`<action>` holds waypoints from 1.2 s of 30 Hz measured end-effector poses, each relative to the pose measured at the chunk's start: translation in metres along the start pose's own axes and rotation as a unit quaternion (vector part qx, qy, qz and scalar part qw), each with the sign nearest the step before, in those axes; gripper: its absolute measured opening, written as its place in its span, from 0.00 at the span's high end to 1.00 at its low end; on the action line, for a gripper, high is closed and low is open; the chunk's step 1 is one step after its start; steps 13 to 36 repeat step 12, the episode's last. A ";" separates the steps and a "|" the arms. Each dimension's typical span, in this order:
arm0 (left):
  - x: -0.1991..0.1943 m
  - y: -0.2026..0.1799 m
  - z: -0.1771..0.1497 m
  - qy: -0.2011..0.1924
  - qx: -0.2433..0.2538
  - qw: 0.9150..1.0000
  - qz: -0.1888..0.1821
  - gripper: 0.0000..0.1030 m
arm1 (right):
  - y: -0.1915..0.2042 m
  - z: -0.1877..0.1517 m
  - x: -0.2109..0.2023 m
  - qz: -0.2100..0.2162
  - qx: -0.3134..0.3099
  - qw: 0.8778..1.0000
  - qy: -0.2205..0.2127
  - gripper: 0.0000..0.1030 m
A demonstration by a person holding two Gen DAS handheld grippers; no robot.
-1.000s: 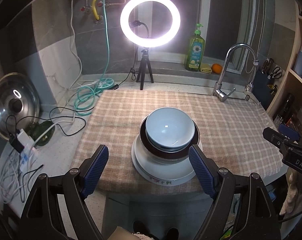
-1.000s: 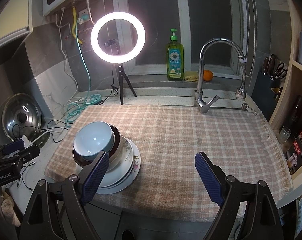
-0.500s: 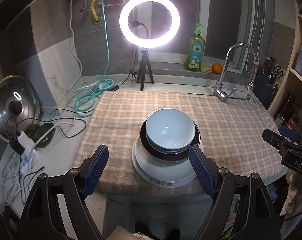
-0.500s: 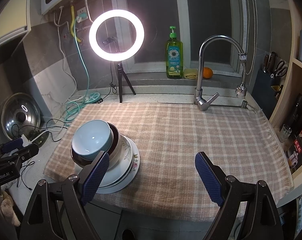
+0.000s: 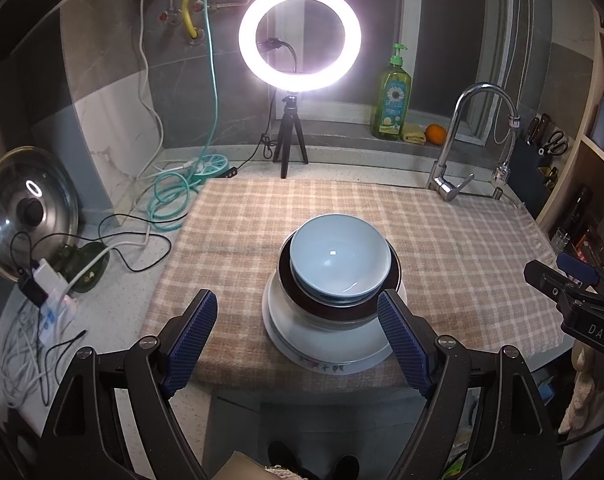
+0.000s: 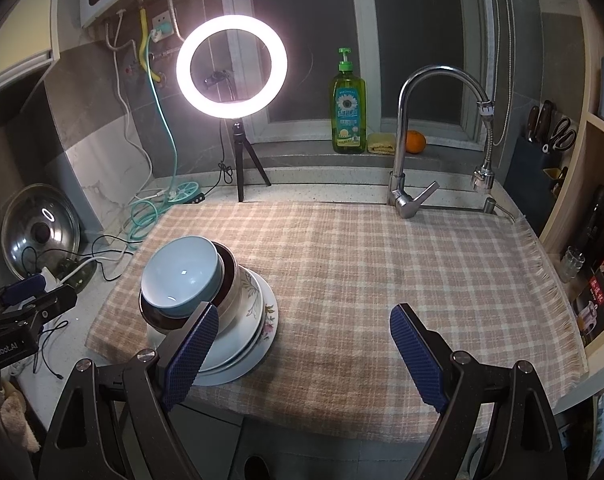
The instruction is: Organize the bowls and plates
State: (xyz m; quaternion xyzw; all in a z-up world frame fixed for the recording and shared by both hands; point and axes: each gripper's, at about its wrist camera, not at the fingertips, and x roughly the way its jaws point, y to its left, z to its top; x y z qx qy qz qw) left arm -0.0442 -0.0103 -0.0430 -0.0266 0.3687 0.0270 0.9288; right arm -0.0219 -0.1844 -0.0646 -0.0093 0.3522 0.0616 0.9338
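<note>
A light blue bowl (image 5: 340, 258) sits on top of a dark brown bowl (image 5: 334, 310), which rests on stacked white floral plates (image 5: 326, 350) on the checked cloth (image 5: 442, 240). The same stack shows in the right wrist view: blue bowl (image 6: 180, 276), brown bowl (image 6: 228, 280), plates (image 6: 254, 320). My left gripper (image 5: 298, 338) is open and empty, held just in front of the stack. My right gripper (image 6: 302, 354) is open and empty, to the right of the stack above the cloth's near edge.
A ring light on a tripod (image 5: 300, 38), a green soap bottle (image 5: 394, 96) and a faucet (image 5: 454, 140) stand at the back. A pot lid (image 5: 26, 212) and cables (image 5: 102, 248) lie at the left. Shelves (image 6: 590, 200) stand at the right.
Both grippers have drawn slightly back and up from the stack. The stack has not moved, and both grippers stay open.
</note>
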 end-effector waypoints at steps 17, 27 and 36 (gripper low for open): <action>0.002 -0.004 0.000 -0.003 0.004 1.000 -0.002 0.20 | -0.003 0.001 0.006 0.001 0.001 1.000 0.007 0.17; 0.002 -0.004 0.000 -0.003 0.004 1.000 -0.002 0.20 | -0.003 0.001 0.006 0.001 0.001 1.000 0.007 0.17; 0.002 -0.004 0.000 -0.003 0.004 1.000 -0.002 0.20 | -0.003 0.001 0.006 0.001 0.001 1.000 0.007 0.17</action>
